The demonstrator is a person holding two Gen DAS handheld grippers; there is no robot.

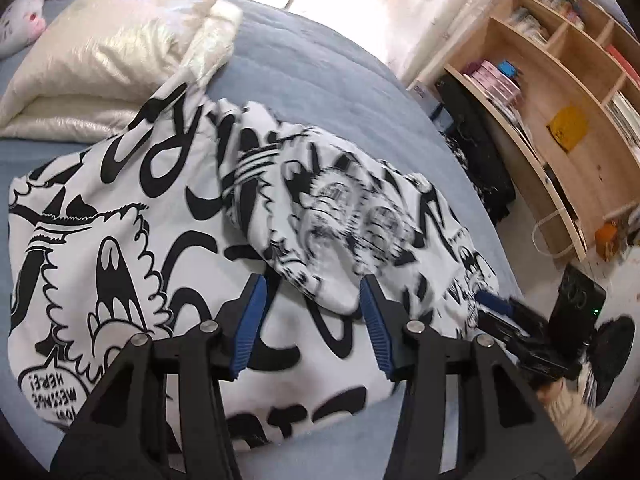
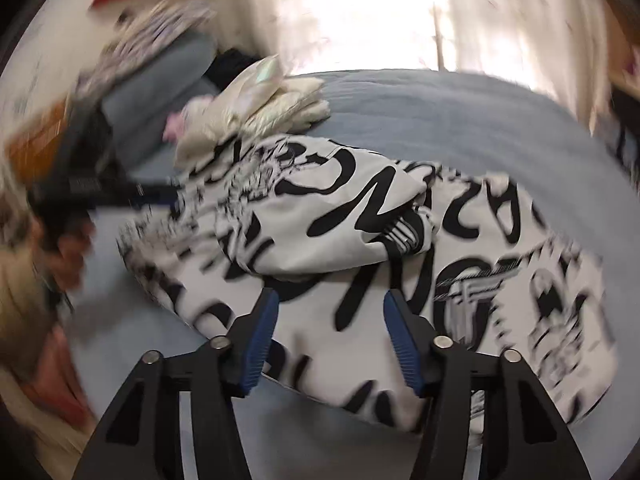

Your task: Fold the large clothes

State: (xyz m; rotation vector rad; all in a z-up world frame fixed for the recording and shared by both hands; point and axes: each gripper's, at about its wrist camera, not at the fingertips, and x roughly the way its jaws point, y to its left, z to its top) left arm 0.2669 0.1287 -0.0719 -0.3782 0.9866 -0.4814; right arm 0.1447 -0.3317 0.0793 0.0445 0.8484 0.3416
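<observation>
Both grippers stand with jaws apart and nothing between the pads, the left gripper [image 1: 310,300] and the right gripper [image 2: 330,316] each poised just above the black-and-white printed garment [image 1: 132,216]. It lies part-folded on the blue bed cover [image 1: 320,80], a sleeve doubled across its body, likely to narrow it for the next fold; a folded cream jacket [image 1: 120,36] sits behind, out of the way

- Blue quilted bed cover [image 1: 320,76] fills the centre of both views.
- Cream satin pillow [image 1: 120,40] lies at upper left.
- Sheer white curtain [image 1: 380,4], brightly backlit, hangs at top centre.
- Light wooden cubby bookshelf [image 1: 560,92], holding books, stands at upper right.
- Pale floor [image 1: 560,272] shows at right, beneath the shelf.
</observation>
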